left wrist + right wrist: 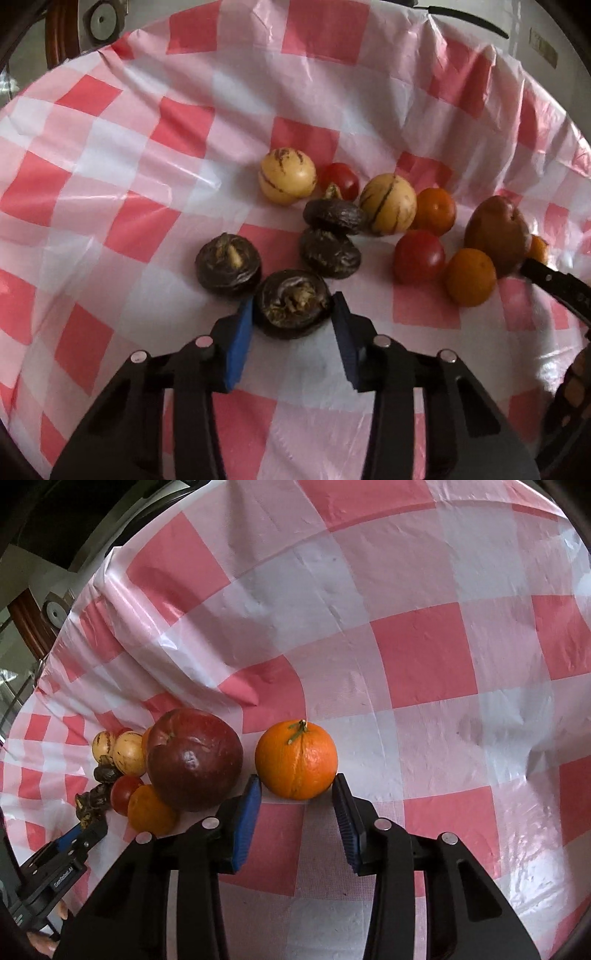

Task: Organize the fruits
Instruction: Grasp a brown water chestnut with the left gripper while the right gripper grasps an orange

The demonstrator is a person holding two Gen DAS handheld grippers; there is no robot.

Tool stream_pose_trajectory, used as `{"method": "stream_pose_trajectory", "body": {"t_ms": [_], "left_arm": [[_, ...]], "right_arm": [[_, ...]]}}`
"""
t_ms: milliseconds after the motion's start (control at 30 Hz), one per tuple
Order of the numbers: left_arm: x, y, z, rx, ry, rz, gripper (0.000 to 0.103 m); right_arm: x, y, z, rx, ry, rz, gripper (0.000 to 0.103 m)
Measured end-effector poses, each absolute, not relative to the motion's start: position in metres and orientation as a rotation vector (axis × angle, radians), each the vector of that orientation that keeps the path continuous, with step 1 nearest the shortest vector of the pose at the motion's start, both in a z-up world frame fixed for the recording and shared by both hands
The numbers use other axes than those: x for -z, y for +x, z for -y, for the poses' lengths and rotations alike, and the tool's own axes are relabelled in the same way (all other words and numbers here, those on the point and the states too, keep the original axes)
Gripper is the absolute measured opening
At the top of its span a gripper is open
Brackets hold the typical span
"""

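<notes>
In the left wrist view my left gripper (293, 306) is open, its blue pads on either side of a dark wrinkled fruit (291, 302) on the checked cloth. Three more dark fruits (228, 266) lie beyond it, with two yellow striped fruits (286, 176), red tomatoes (418, 255), small oranges (470, 277) and a brown-red apple (496, 234). In the right wrist view my right gripper (297, 788) is open around an orange (296, 760) with a green stem; the pads stand just beside it. The large red apple (194, 757) sits to its left.
A pink-and-white checked plastic cloth (110, 184) covers the table, creased and raised at the far edge (177, 657). The left gripper (70, 843) shows at the lower left of the right wrist view. The right gripper's finger (554, 282) shows beside the apple.
</notes>
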State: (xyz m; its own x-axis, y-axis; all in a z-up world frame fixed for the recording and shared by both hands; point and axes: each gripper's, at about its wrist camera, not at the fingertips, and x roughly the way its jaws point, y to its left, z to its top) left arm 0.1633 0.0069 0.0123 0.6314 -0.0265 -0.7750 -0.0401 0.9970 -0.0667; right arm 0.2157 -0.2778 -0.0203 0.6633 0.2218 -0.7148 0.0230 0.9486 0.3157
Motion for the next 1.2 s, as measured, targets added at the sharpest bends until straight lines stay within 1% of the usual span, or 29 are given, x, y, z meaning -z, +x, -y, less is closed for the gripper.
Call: {"method": "stream_pose_trajectory", "body": {"t_ms": [300, 500, 567, 700, 833, 1000, 1200], "left_arm": [[-0.018, 0.134, -0.027, 0.043, -0.147, -0.819, 0.042], [-0.033, 0.123, -0.022, 0.036, -0.164, -0.760, 0.042], [-0.036, 0.121, -0.023, 0.028, -0.190, -0.753, 0.042], [-0.044, 0.092, -0.028, 0.008, -0.224, -0.714, 0.042], [-0.040, 0.053, -0.037, -0.001, -0.272, -0.703, 0.042], [-0.038, 0.012, -0.045, 0.007, -0.289, -0.677, 0.042], [-0.039, -0.017, -0.050, 0.031, -0.298, -0.653, 0.042]], "right_arm": [[0.018, 0.211, 0.293, -0.135, 0.366, -0.826, 0.039], [0.018, 0.205, 0.318, -0.134, 0.451, -0.782, 0.038], [0.016, 0.200, 0.327, -0.131, 0.480, -0.745, 0.023], [0.010, 0.190, 0.339, -0.074, 0.508, -0.709, 0.023], [0.002, 0.171, 0.332, -0.039, 0.498, -0.680, 0.023], [-0.003, 0.118, 0.313, -0.095, 0.466, -0.665, 0.023], [-0.011, 0.061, 0.298, -0.194, 0.441, -0.654, 0.023]]}}
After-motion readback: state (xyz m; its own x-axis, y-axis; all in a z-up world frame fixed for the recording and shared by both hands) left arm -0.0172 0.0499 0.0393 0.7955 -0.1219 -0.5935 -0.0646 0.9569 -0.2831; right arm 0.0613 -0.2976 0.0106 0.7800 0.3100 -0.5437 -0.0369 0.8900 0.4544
